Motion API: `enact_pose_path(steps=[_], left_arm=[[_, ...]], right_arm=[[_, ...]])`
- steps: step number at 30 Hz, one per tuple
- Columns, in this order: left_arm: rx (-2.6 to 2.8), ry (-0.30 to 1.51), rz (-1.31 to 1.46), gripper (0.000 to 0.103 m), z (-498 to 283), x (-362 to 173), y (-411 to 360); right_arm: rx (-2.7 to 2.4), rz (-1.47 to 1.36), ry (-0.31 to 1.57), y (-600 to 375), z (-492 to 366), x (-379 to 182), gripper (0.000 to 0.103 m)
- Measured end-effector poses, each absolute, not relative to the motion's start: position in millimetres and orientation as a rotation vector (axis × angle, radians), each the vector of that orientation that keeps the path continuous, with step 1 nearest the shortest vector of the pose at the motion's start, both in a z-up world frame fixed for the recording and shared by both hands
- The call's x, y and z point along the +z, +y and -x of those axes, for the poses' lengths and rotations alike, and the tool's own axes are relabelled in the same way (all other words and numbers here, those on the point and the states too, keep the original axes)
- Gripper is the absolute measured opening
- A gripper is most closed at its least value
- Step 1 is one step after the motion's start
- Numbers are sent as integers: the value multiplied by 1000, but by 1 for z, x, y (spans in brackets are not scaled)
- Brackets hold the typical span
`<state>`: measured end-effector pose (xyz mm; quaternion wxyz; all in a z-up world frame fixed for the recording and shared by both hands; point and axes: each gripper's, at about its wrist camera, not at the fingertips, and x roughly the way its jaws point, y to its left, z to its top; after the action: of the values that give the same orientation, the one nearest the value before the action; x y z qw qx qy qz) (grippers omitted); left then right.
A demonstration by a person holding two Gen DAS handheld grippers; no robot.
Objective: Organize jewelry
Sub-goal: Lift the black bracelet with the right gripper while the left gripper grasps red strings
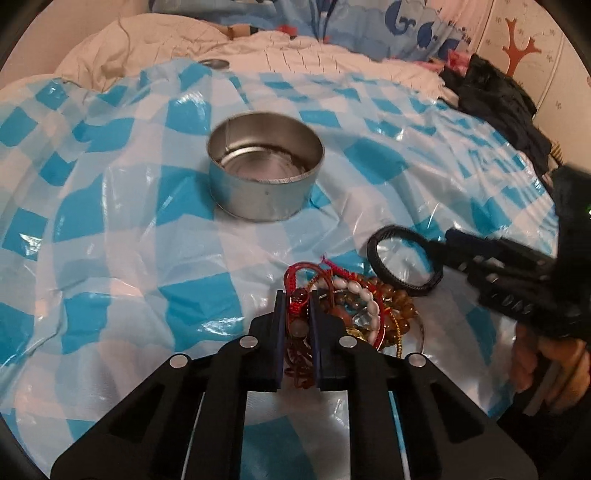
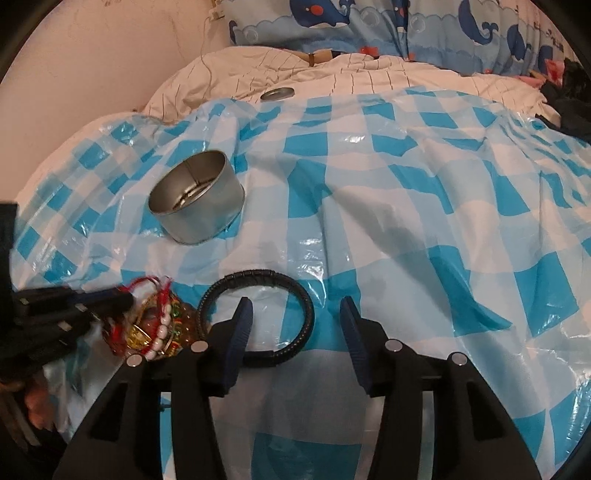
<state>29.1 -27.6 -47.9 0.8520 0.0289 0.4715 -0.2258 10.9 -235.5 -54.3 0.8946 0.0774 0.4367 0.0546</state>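
An empty round metal tin (image 1: pixel 265 168) stands on the blue-and-white checked plastic sheet; it also shows in the right wrist view (image 2: pixel 197 197). A pile of bead and cord bracelets (image 1: pixel 364 304) lies in front of it, also seen in the right wrist view (image 2: pixel 155 325). My left gripper (image 1: pixel 298 299) is shut on a red bead bracelet (image 1: pixel 300 325) at the pile's left edge. A black braided bracelet (image 2: pixel 258 284) lies flat on the sheet beside the pile. My right gripper (image 2: pixel 297 308) is open, its left finger over the ring, nothing held.
The checked sheet (image 2: pixel 406 221) covers a soft, rumpled bed. A flat metal lid (image 2: pixel 277 93) lies on the white quilt behind. Dark clothing (image 1: pixel 495 96) is heaped at the right edge. Whale-print pillows (image 2: pixel 369 26) and a wall close off the back.
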Motion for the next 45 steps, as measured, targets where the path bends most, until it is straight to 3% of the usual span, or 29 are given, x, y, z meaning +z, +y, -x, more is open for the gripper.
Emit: enact_pose_path(steps=[5,7,9,11,14,20,22,23,24,33,34,35,36,41,45], left_arm=[[-464,998,-22,11,-32,-41,-12],[-424,1024,-28,16,-36,-46,-7],[-388,1045,-25,40,-38,-50,-1],[-362,1043,-4,51,-39,-51,7],[-355,1029,7,53,-40,-49,11],[-380,1032,-74,57,-40,-59,-7],[-390,1039,-110,43,-37,-63,-14],[-405,1047,-129,15,-37,-63,-16],[-406,1047,-145,3,-35,-62,-18],[-431,985,-127,3,-30,-38,-4],[-423,981,-119,3,-30,-36,-2],[-419,976,-105,3,-31,-34,1],[-419,969,-91,3,-31,-32,4],[-478,924,10,3,-30,-18,14],[-553,894,130,3,-33,-9,26]], right_arm=[[117,-120,951,-226,-15,-67,48],[117,-100,949,-223,-14,-68,48],[123,-104,949,-223,-14,-69,42],[127,-101,950,-222,-14,-69,29],[114,-107,948,-224,-14,-68,14],[114,-134,935,-228,-14,-65,12],[111,-136,927,-229,-14,-63,11],[110,-139,921,-230,-13,-61,11],[109,-142,918,-230,-13,-61,11],[103,-154,930,-232,-14,-63,12],[98,-152,939,-232,-15,-64,16],[96,-152,942,-232,-15,-65,28],[93,-148,943,-231,-15,-66,34],[94,-111,953,-226,-16,-71,34],[112,-89,951,-221,-15,-70,16]])
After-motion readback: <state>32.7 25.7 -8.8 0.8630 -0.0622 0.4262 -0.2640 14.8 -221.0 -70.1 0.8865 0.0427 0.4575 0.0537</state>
